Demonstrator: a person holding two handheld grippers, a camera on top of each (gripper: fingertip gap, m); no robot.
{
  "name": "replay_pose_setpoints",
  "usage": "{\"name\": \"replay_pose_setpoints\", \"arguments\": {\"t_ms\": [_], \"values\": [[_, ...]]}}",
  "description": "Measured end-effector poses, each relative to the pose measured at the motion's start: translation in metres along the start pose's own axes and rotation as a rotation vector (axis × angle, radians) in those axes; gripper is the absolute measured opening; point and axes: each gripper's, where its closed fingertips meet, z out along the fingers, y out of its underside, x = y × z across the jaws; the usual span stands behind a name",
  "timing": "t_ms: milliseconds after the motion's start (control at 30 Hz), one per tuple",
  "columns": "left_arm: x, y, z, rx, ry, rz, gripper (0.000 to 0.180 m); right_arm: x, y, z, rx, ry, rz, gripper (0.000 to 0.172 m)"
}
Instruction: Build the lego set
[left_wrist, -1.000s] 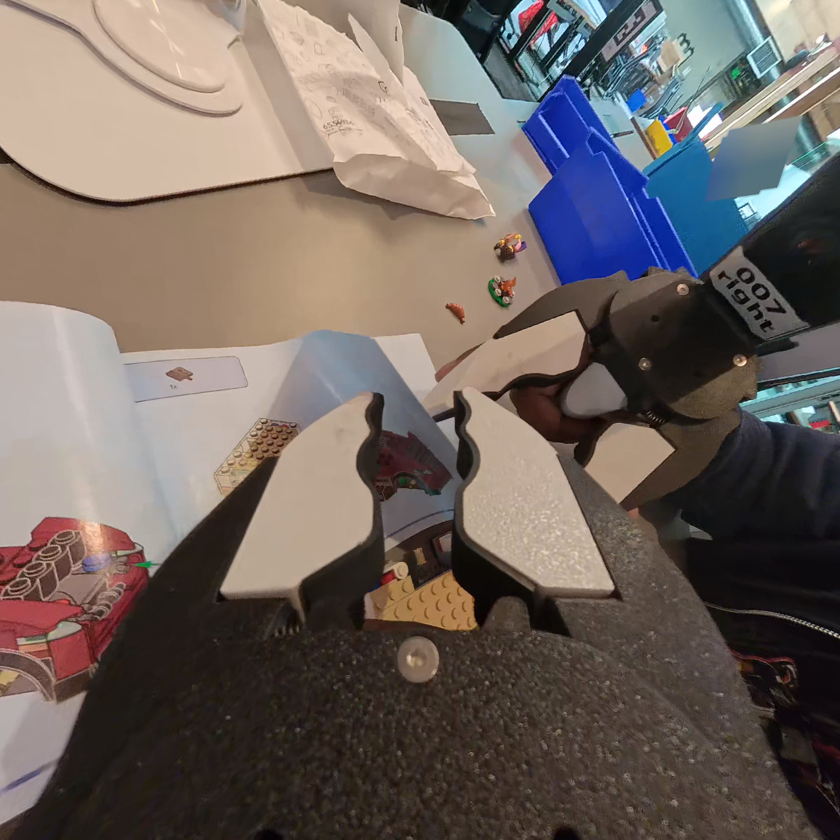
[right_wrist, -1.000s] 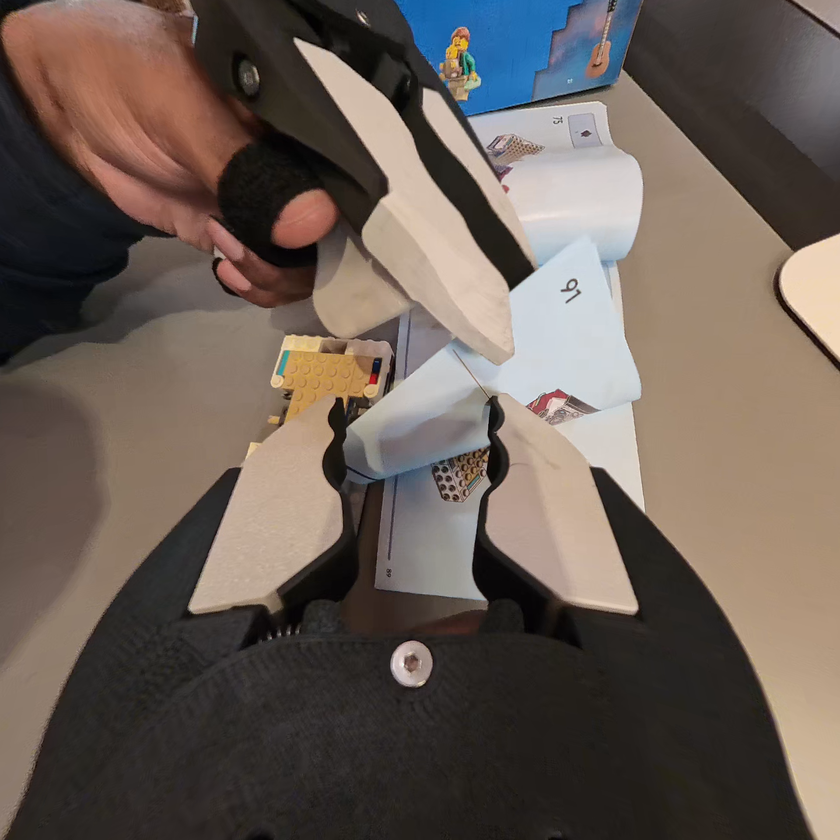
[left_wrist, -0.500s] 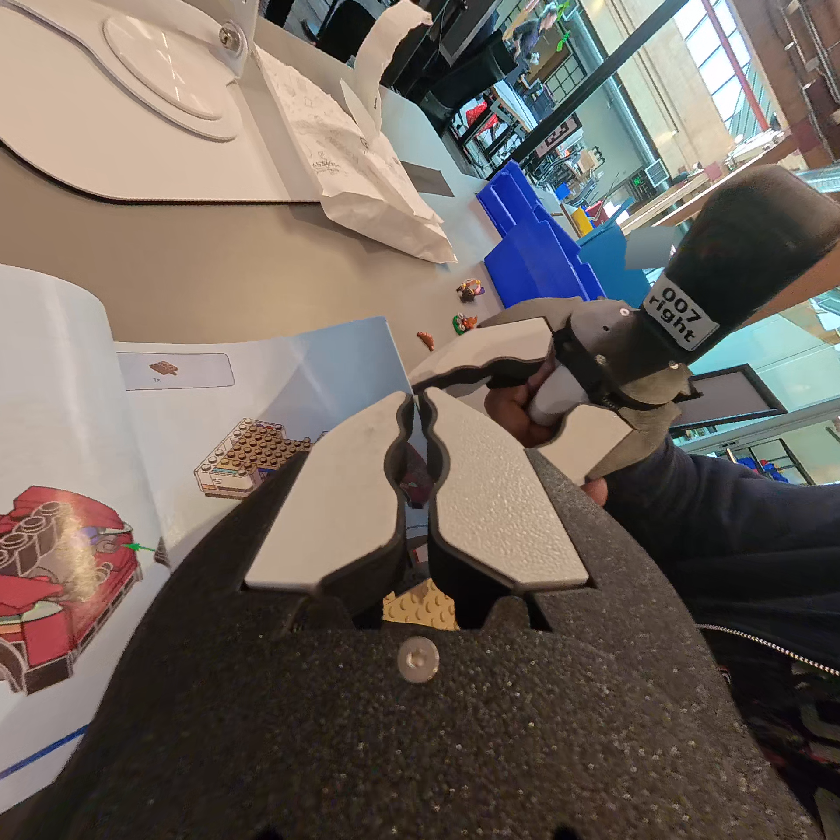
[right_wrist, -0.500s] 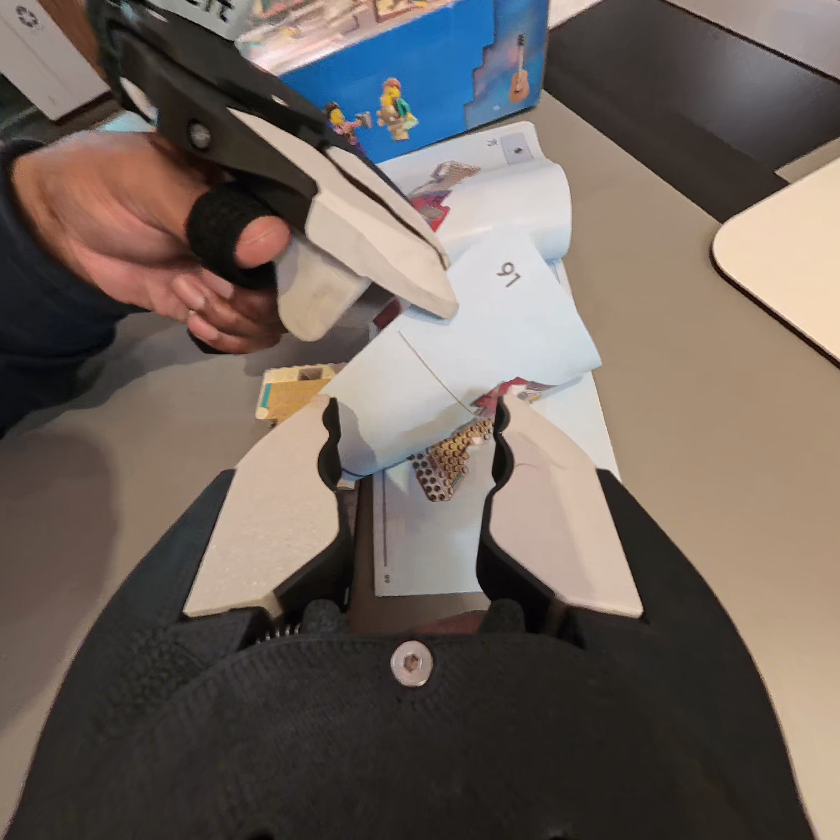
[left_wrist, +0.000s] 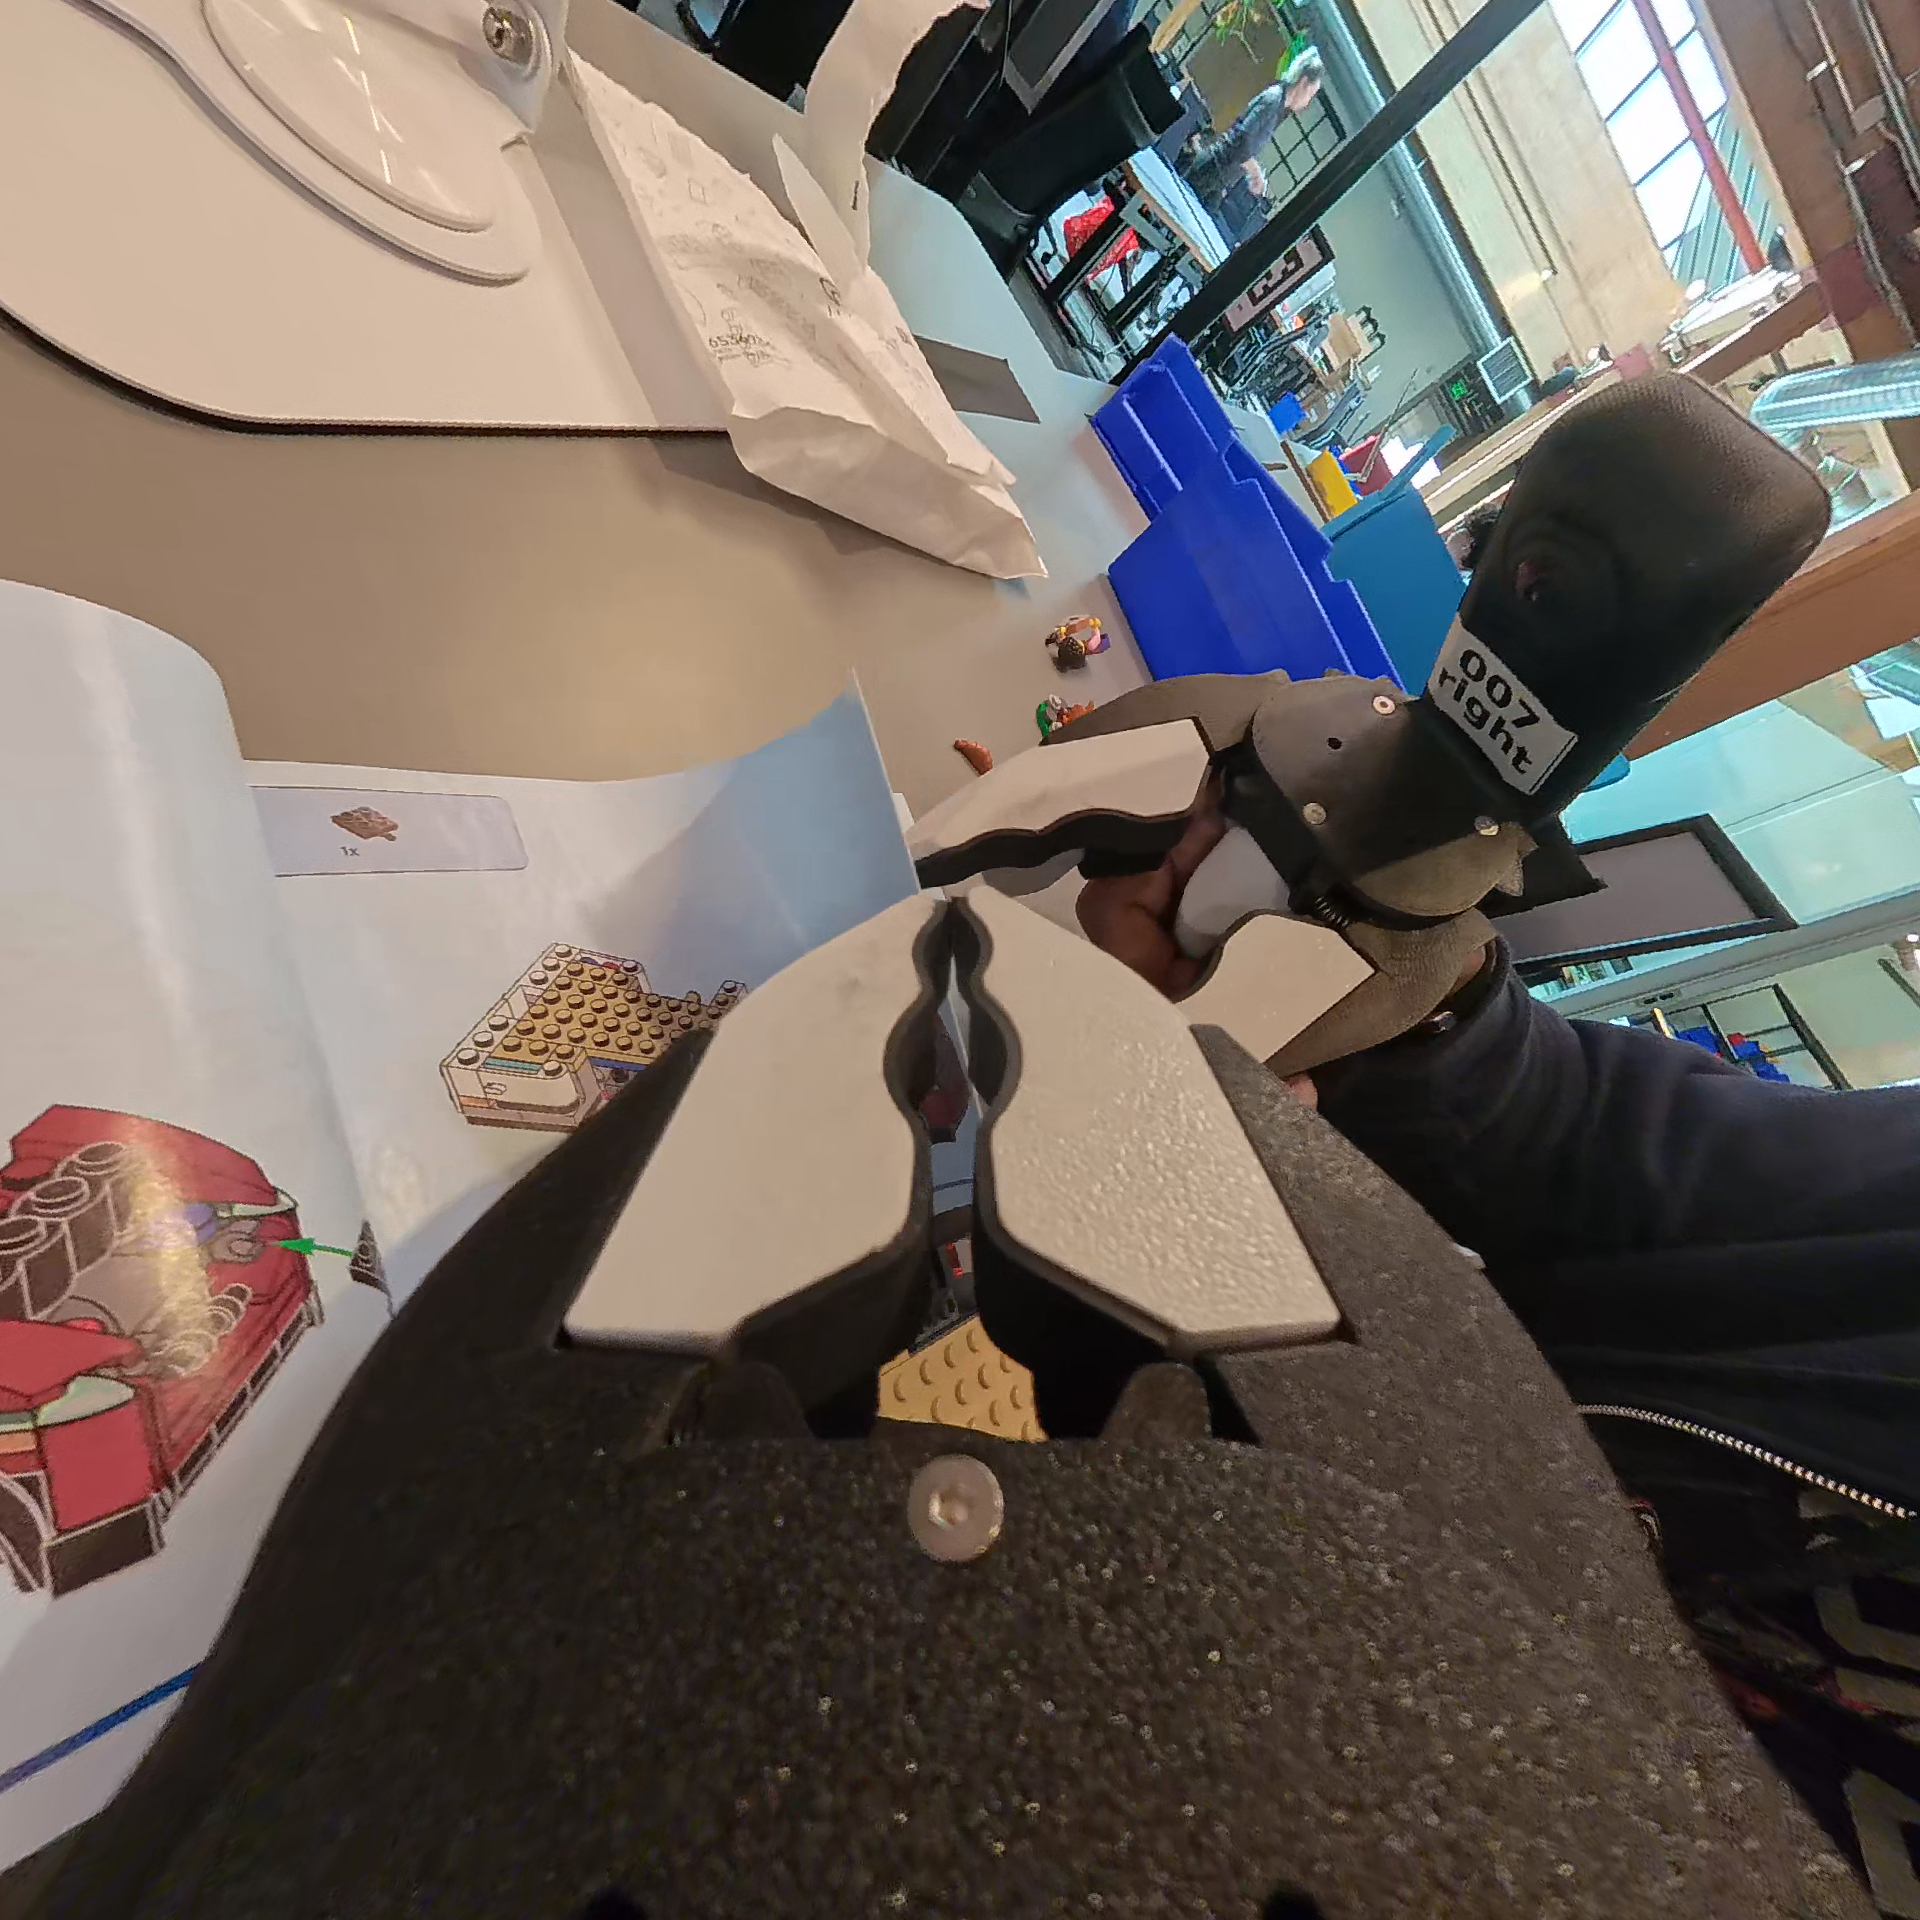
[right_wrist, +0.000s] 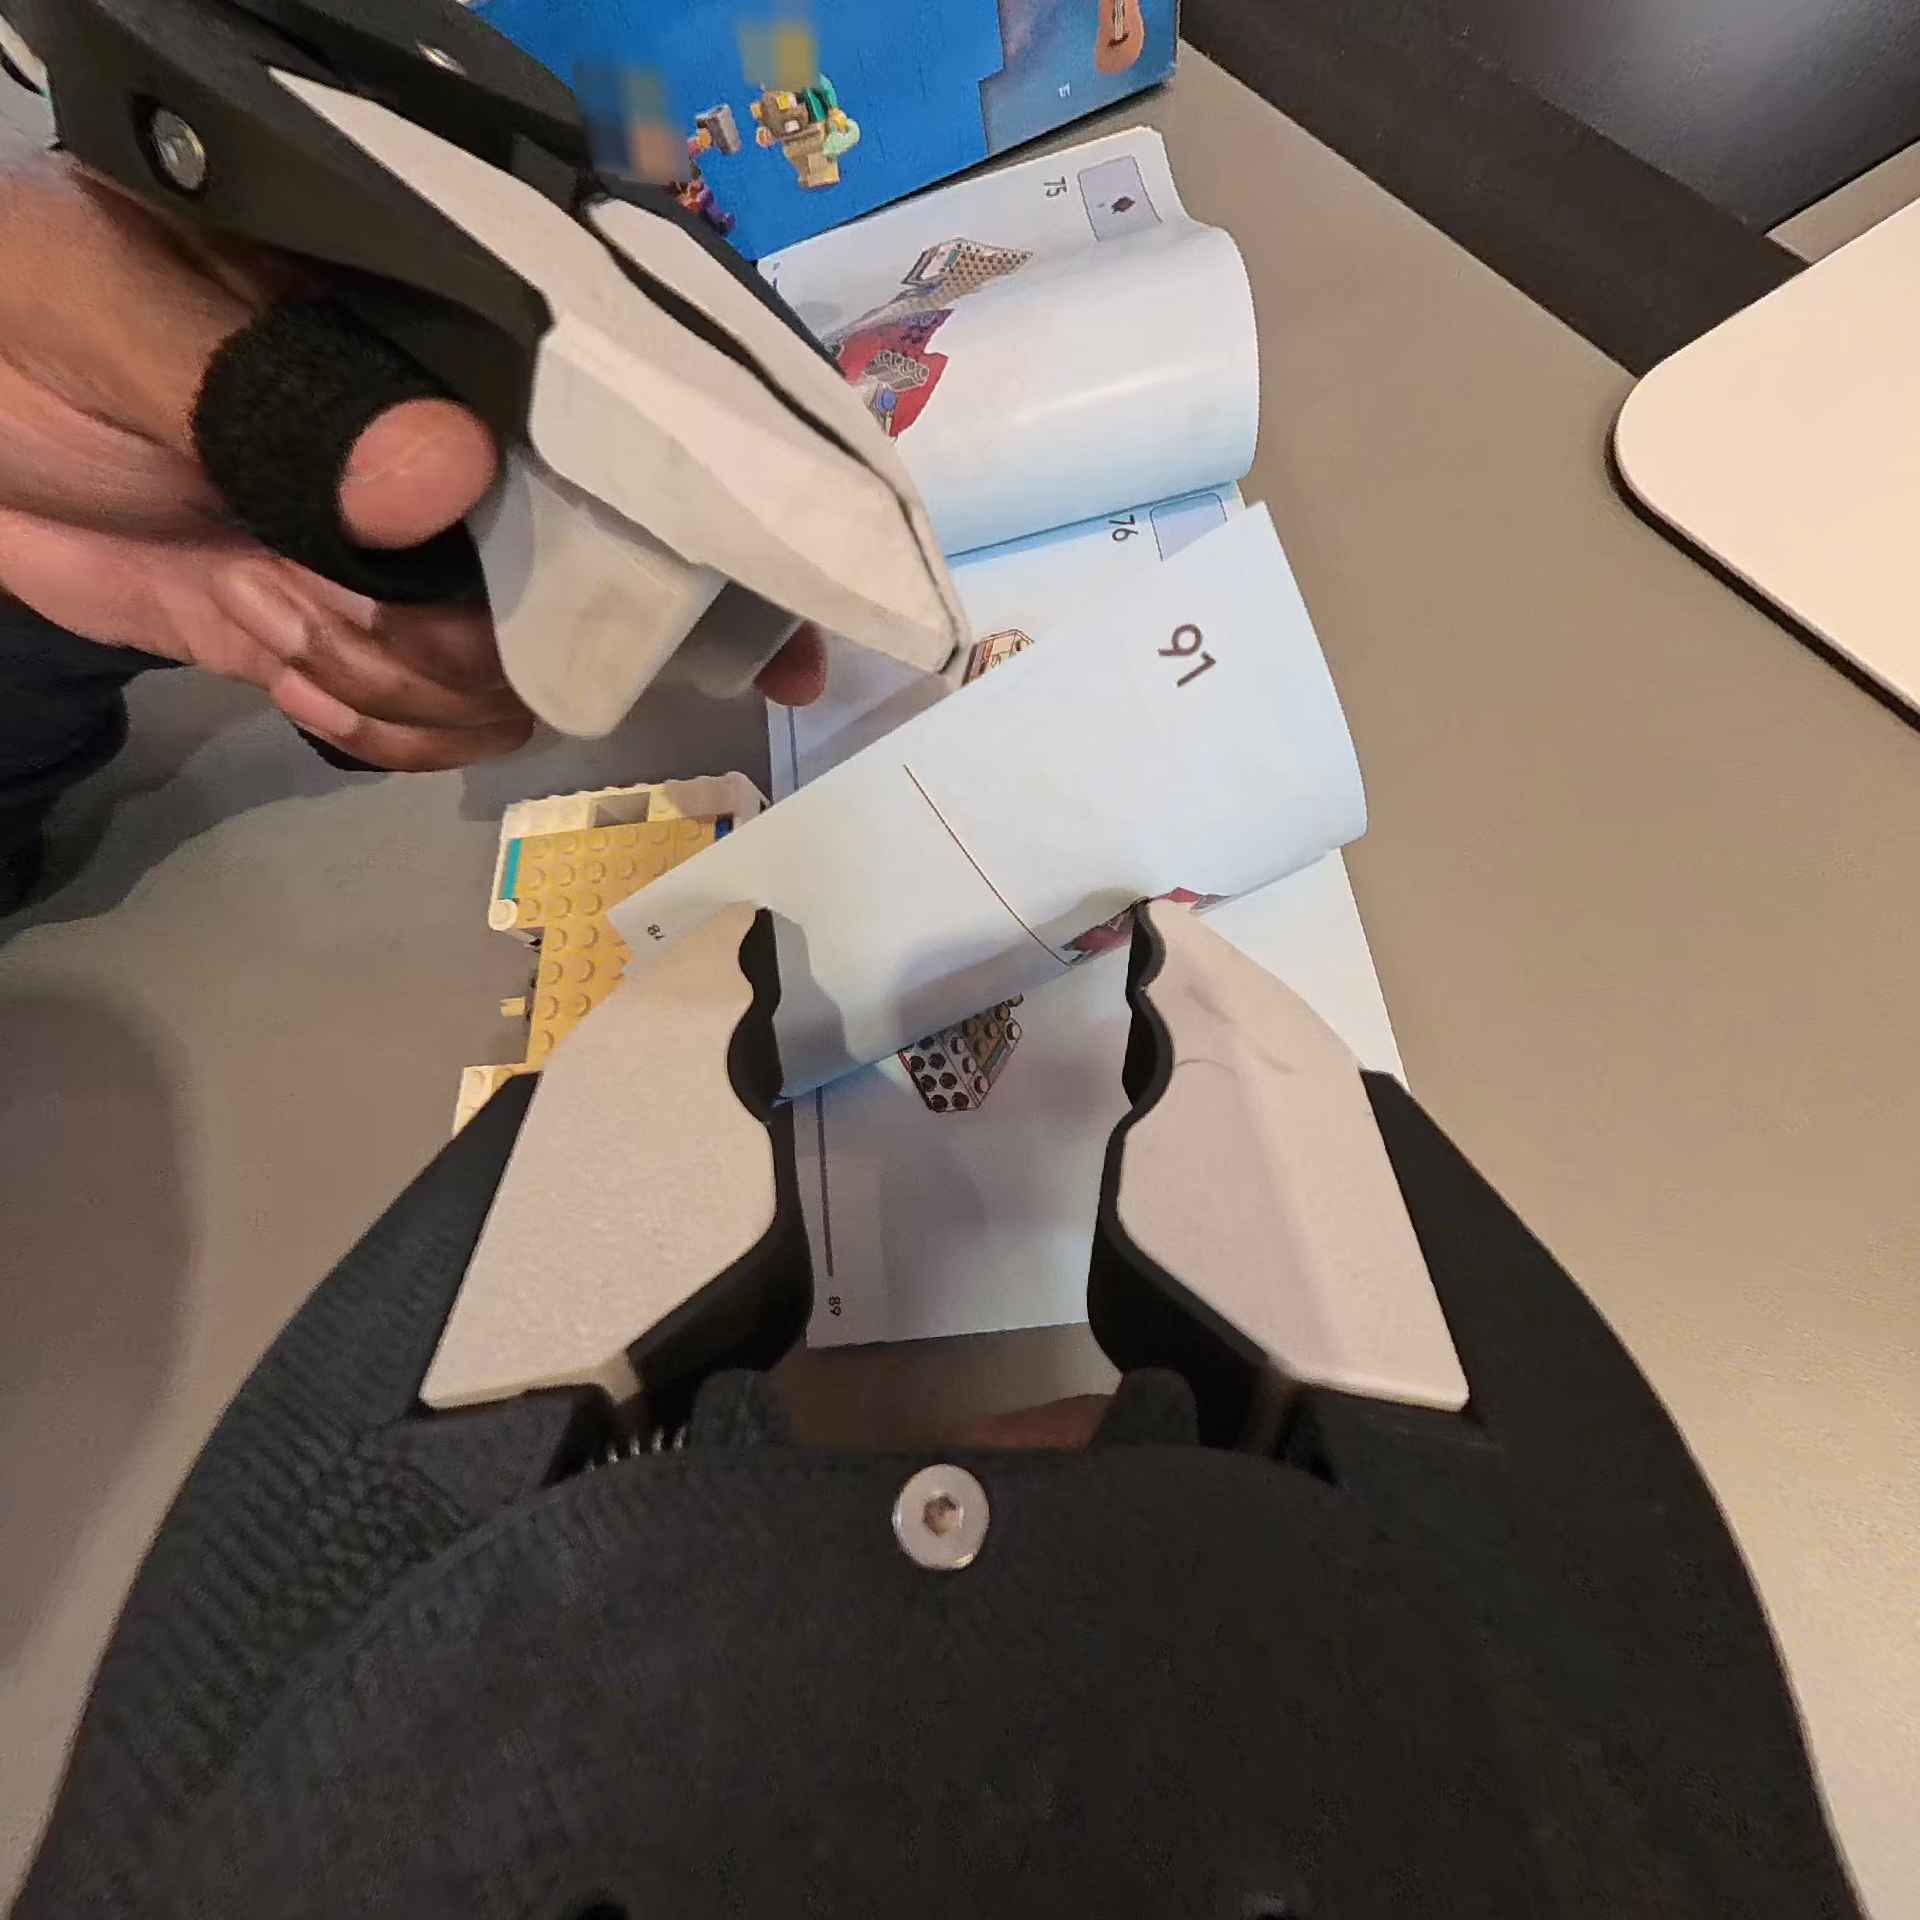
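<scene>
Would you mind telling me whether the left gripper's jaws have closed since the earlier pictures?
Yes: the left gripper has shut on the booklet page, against the still tan brick plate.

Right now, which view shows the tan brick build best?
Right wrist view: the tan brick build lies open on the grey table, left of the booklet, its studs clear. The left wrist view shows only a tan sliver behind the shut left gripper.

Left gripper (left_wrist: 951, 920) gone from parted fingers to jaws closed on the edge of a pale blue booklet page (left_wrist: 769, 821), page now lifted higher off the open booklet (right_wrist: 1049, 1226), curling over between the spread fingers of the right gripper (right_wrist: 945, 914)
</scene>
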Motion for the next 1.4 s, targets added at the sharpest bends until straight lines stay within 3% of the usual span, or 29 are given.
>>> {"name": "replay_pose_setpoints", "arguments": {"t_ms": [1400], "values": [[0.0029, 0.0043, 0.0054, -0.009, 0.070, -0.053, 0.007, -0.0025, 0.0013, -0.0030, 0.006, -0.032, 0.002, 0.065]]}}
